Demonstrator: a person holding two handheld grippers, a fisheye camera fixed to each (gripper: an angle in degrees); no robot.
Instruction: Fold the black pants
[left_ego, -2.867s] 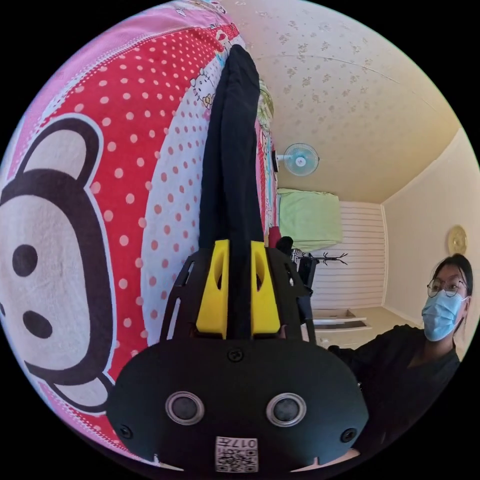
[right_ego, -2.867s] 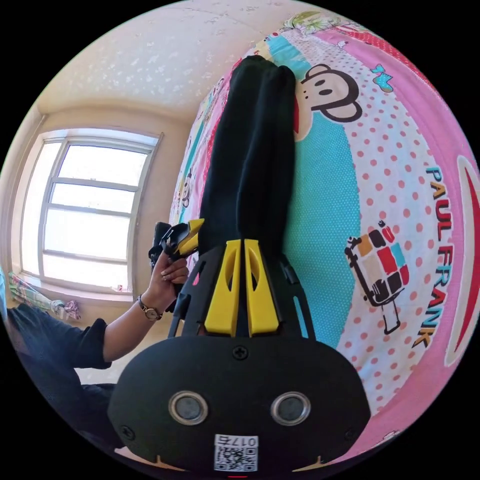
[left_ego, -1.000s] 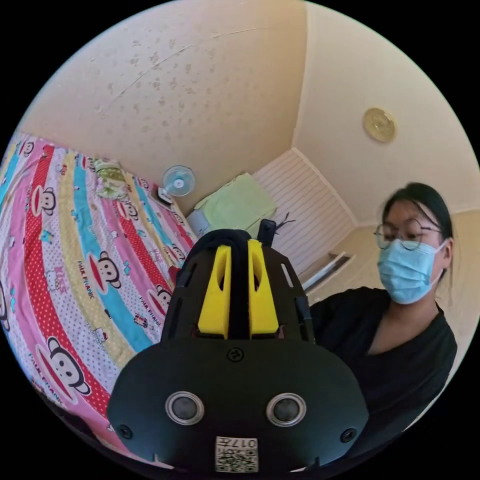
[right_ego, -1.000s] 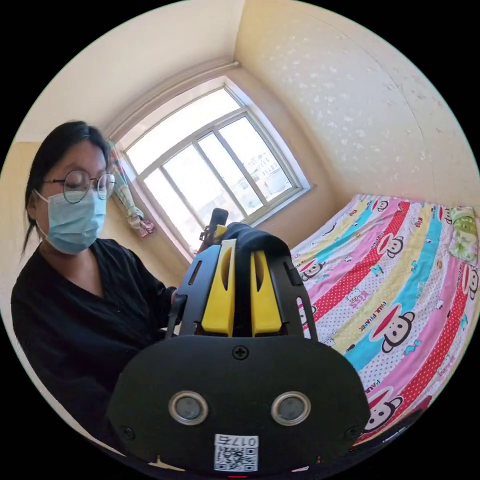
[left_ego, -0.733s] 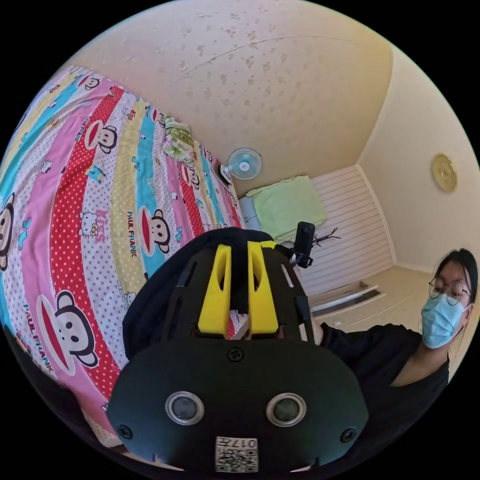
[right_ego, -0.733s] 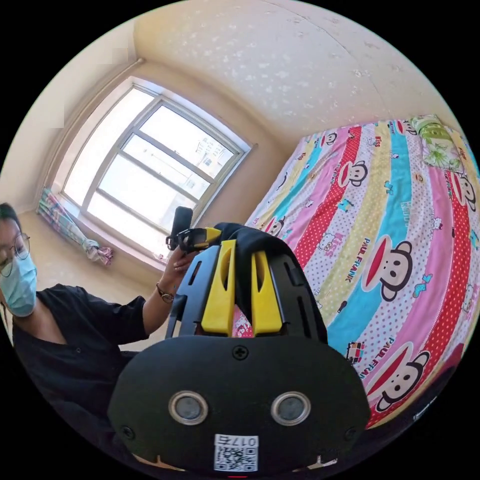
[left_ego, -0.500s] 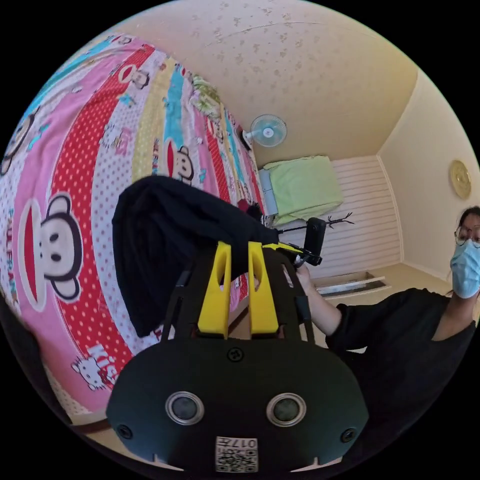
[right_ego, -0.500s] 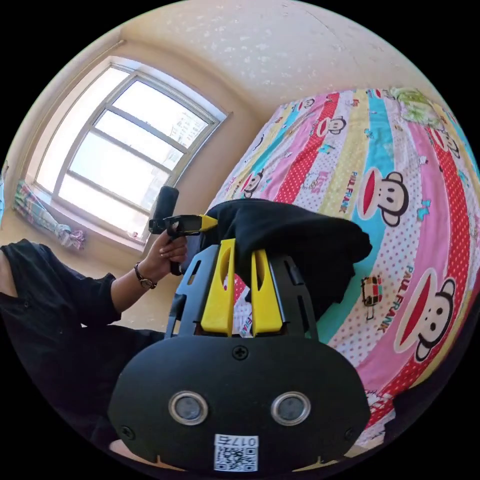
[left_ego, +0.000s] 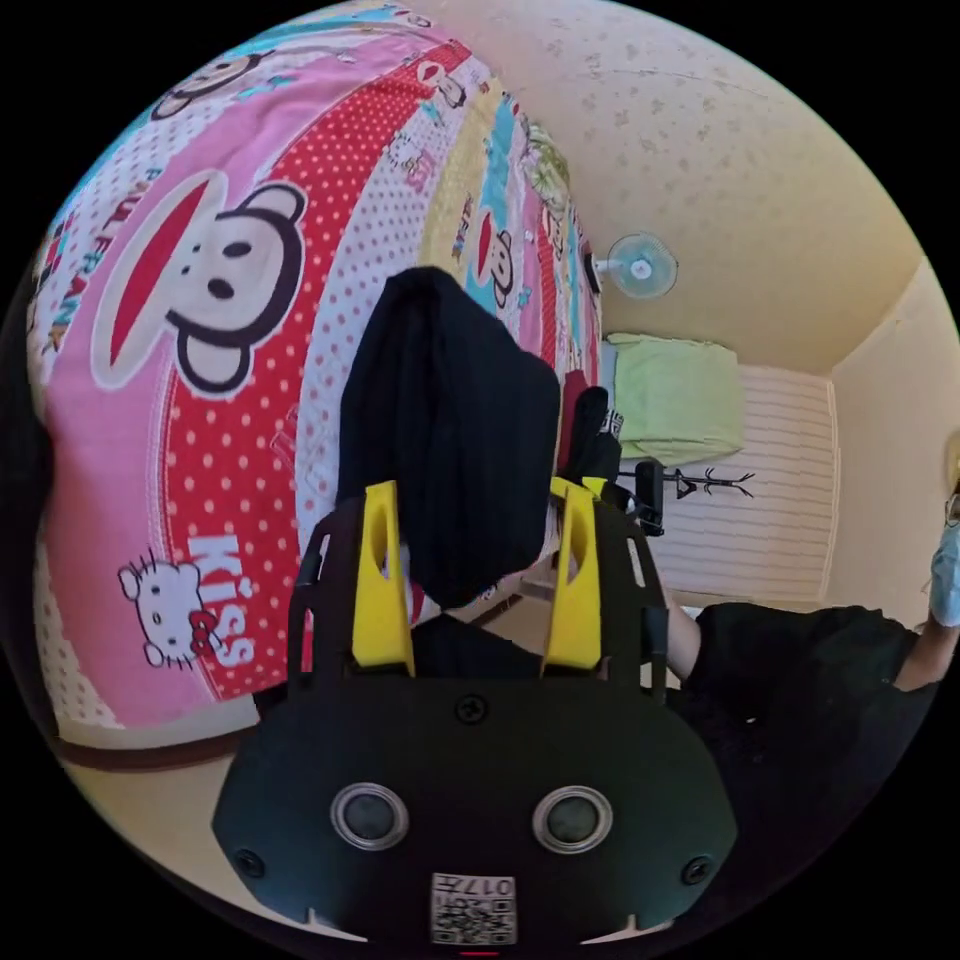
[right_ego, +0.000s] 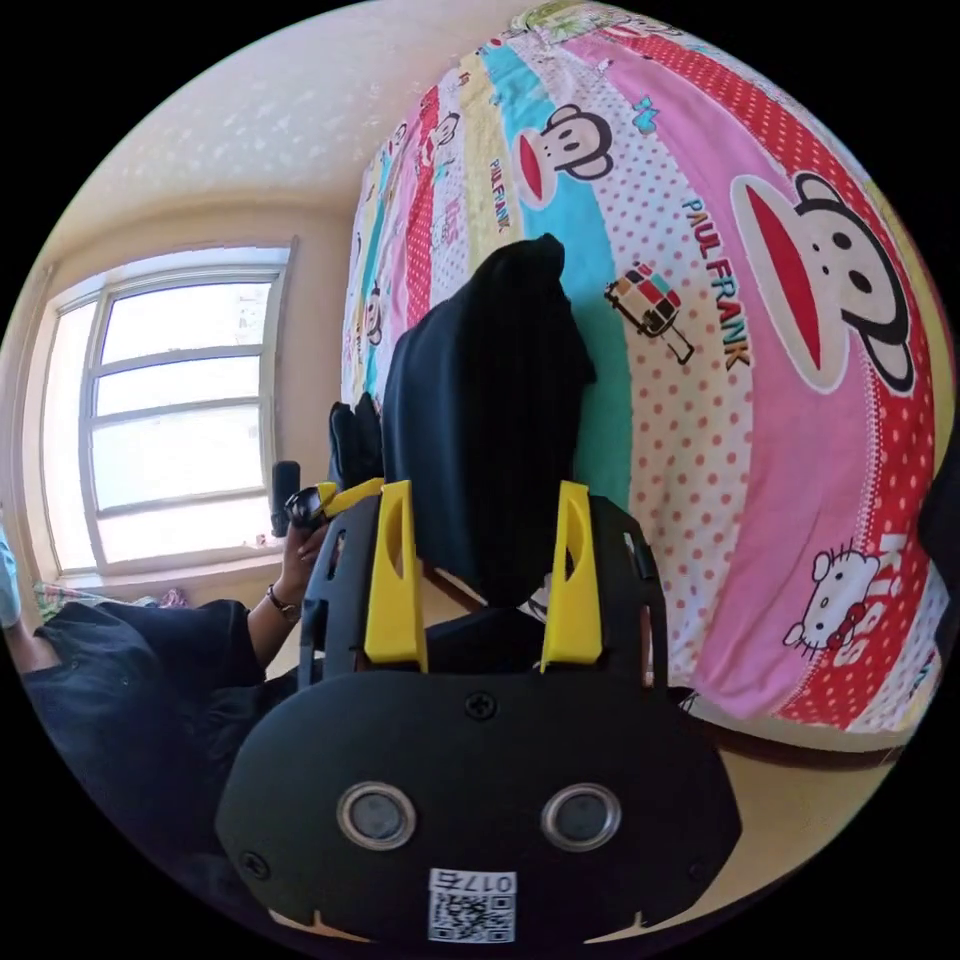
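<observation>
The left tool has its jaws spread wide, the black pants lying between them with gaps on both sides. The right tool is spread the same way around the pants. The pants lie folded in a bundle on the bed, at its near edge, beside the person.

1 black pants bundle ahead of each claw, 1 bed, 1 wall fan, 1 window, 2 claws: left claw, right claw.
</observation>
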